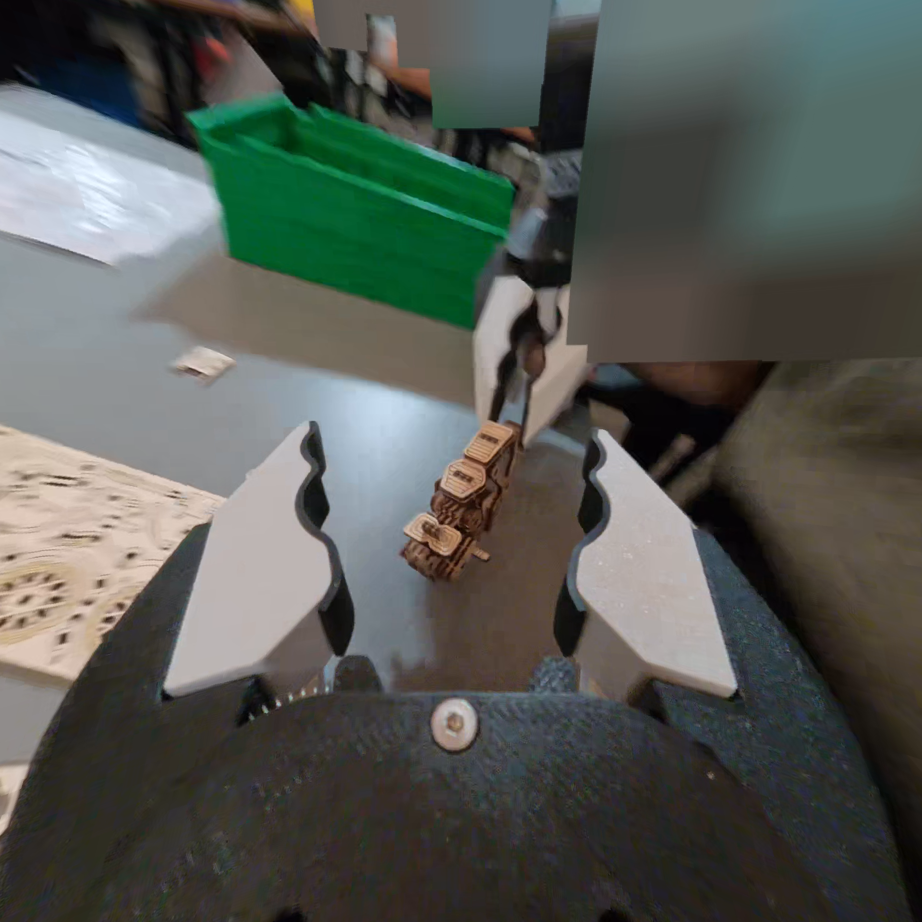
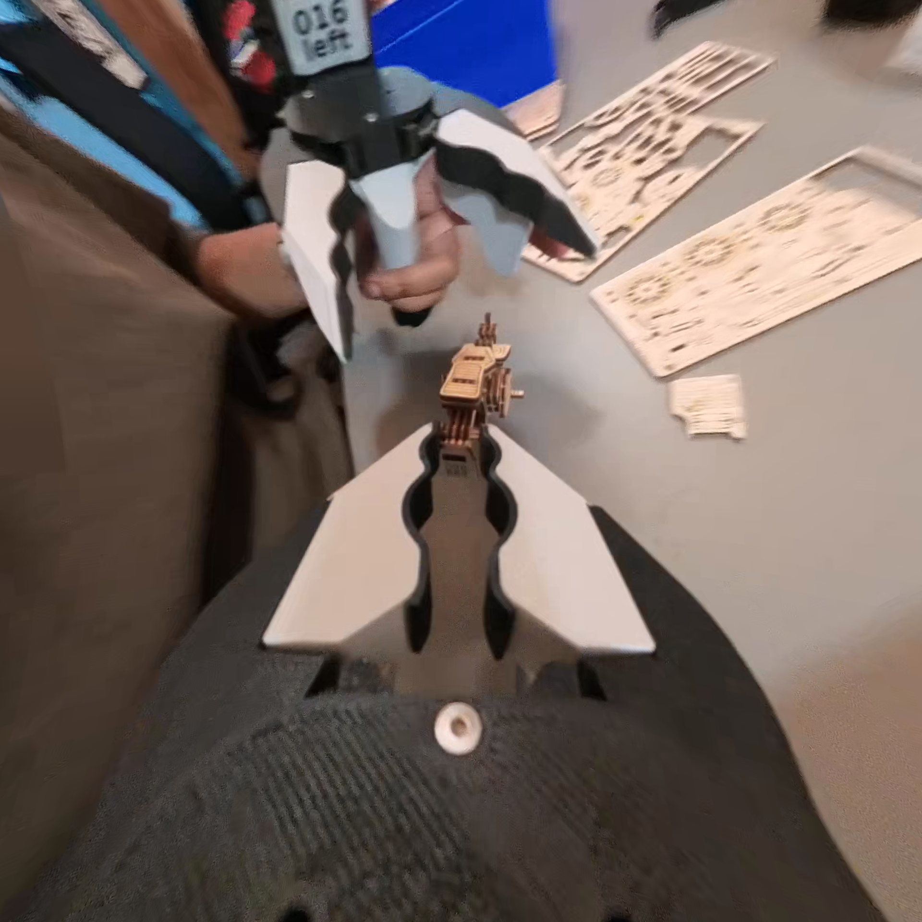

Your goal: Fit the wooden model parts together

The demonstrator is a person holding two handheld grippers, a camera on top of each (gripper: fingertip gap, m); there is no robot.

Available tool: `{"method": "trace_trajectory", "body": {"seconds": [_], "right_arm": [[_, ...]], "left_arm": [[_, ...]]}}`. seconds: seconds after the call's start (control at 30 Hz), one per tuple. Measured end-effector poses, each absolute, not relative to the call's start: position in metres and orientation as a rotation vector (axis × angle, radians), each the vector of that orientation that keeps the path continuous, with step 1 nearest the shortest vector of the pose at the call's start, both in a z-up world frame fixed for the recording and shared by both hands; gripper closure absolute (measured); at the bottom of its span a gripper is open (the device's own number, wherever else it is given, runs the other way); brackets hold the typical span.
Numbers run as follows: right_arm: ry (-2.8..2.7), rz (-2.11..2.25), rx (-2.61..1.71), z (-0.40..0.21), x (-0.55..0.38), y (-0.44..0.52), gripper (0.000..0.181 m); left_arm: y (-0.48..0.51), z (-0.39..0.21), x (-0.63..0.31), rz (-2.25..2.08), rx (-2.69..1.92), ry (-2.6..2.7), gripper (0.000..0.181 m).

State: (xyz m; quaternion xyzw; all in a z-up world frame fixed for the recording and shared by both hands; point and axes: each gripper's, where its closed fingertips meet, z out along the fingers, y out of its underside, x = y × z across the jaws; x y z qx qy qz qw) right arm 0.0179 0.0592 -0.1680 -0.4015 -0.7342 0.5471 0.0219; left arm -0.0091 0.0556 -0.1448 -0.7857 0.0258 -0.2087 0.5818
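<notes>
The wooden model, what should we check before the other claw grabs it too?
1. Right gripper shut on the wooden model: ok.
2. Left gripper open wide enough: ok.
3. Model lined up between the left fingers: ok, slightly right of centre.
4. Model resting on the table or lifted: cannot tell.
5. Green bin clear of the way: ok.
6. Part sheets out of the way: ok.

Bare table (image 1: 379, 399) flanks the wooden model (image 1: 461, 504); green bin (image 1: 359, 209) behind.

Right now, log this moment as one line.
left gripper: open, empty | right gripper: shut on wooden model | model on grey table | part sheets beside
</notes>
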Motion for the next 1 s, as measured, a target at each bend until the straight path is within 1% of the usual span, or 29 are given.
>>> {"method": "trace_trajectory", "body": {"seconds": [0.07, 0.13, 0.2, 0.23, 0.3, 0.47, 0.5, 0.7, 0.77, 0.8, 0.93, 1.0], "right_arm": [[-2.366, 1.808, -1.226, -0.169, 0.029, 0.051, 0.167], [-2.405, 1.895, -1.189, -0.164, 0.034, 0.046, 0.168], [-2.421, 1.961, -1.164, -0.158, 0.037, 0.043, 0.168], [-2.432, 1.967, -1.159, -0.158, 0.038, 0.041, 0.168], [-2.463, 1.926, -1.15, -0.162, 0.039, 0.04, 0.168], [-2.5, 1.92, -1.136, -0.167, 0.041, 0.034, 0.168], [-2.502, 1.936, -1.125, -0.166, 0.041, 0.032, 0.168], [-2.436, 1.984, -1.135, -0.166, 0.037, 0.028, 0.167], [-2.367, 2.042, -1.15, -0.162, 0.034, 0.029, 0.143], [-2.346, 2.059, -1.167, -0.161, 0.033, 0.029, 0.139], [-2.354, 2.029, -1.198, -0.169, 0.033, 0.029, 0.14], [-2.345, 2.017, -1.207, -0.17, 0.031, 0.029, 0.147]], "left_arm": [[0.053, -0.154, 0.009, -0.559, -1.89, 0.184, 0.086], [0.049, -0.161, 0.024, -0.652, -1.934, 0.287, 0.103], [0.045, -0.166, 0.038, -0.79, -1.969, 0.348, 0.111], [0.043, -0.166, 0.043, -0.849, -1.968, 0.357, 0.117], [0.039, -0.164, 0.052, -0.954, -1.935, 0.377, 0.138], [0.035, -0.165, 0.051, -1.048, -1.9, 0.315, 0.161], [0.035, -0.166, 0.05, -1.044, -1.905, 0.307, 0.17], [0.03, -0.167, 0.046, -1.045, -1.902, 0.313, 0.171], [0.032, -0.169, 0.043, -1.069, -1.892, 0.259, 0.171], [0.032, -0.17, 0.042, -1.087, -1.884, 0.241, 0.171], [0.034, -0.173, 0.039, -1.145, -1.861, 0.17, 0.171], [0.035, -0.173, 0.037, -1.173, -1.851, 0.141, 0.171]]}}
